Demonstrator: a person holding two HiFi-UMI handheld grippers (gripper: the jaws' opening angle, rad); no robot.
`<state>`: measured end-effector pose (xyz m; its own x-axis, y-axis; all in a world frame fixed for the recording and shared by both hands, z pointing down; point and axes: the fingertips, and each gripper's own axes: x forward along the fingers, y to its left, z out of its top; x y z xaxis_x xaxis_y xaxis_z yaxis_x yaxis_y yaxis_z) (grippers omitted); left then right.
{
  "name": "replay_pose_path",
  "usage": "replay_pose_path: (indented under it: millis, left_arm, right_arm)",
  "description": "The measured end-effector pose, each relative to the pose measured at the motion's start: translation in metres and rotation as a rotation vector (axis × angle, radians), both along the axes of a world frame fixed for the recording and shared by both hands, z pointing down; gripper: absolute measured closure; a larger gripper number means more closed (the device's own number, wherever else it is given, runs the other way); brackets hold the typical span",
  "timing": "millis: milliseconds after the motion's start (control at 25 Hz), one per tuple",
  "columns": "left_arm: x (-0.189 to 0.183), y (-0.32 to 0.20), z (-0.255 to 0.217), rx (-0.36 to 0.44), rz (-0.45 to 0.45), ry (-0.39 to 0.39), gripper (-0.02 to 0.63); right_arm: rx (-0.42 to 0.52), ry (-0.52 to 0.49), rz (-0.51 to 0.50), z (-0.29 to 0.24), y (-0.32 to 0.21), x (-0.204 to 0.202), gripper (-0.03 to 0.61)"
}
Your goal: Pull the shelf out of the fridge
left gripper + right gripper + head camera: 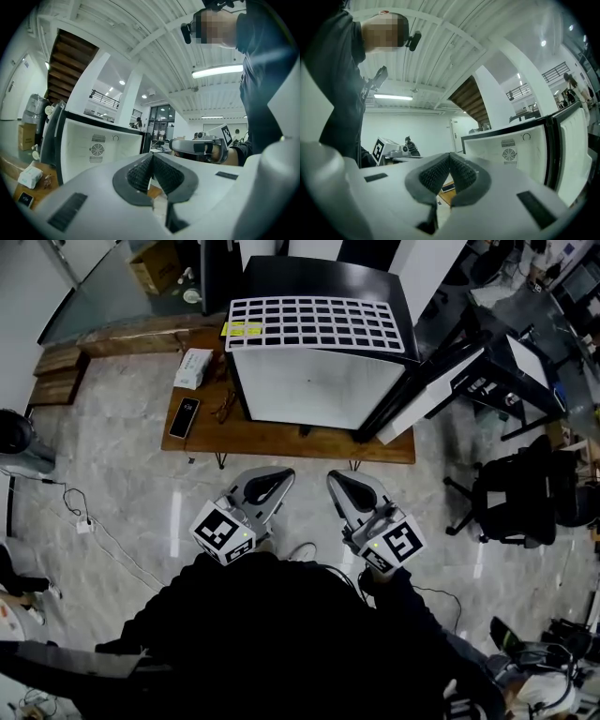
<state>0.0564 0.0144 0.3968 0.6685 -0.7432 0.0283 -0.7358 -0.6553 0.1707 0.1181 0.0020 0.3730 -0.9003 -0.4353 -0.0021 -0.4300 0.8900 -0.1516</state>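
Note:
A small fridge [314, 381] stands on a low wooden table [281, 439], its door [441, 381] swung open to the right. A white grid shelf [319, 322] lies flat on the fridge's top. Both grippers hang close to the person's body, well short of the fridge. My left gripper [272, 482] is shut with nothing in it, and so is my right gripper [342, 486]. In the left gripper view the shut jaws [152, 157] face the fridge's white inside [98, 150], with its fan vent. The right gripper view shows shut jaws [450, 157] and the same fridge cavity [511, 150].
A tissue pack [194, 367], a phone [184, 417] and glasses [223, 407] lie on the table left of the fridge. A black desk frame [506, 371] and an office chair [516, 498] stand at the right. Cables [84, 521] trail over the floor at the left.

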Motion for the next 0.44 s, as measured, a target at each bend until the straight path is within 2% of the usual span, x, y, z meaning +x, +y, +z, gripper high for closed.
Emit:
replay_pose_path:
  millis: [440]
  left_arm:
    - [0.018,0.008,-0.003,0.005,-0.027,-0.008,0.607]
  right_arm:
    - [-0.01,0.001,-0.024,0.005,0.007,0.017,0.572]
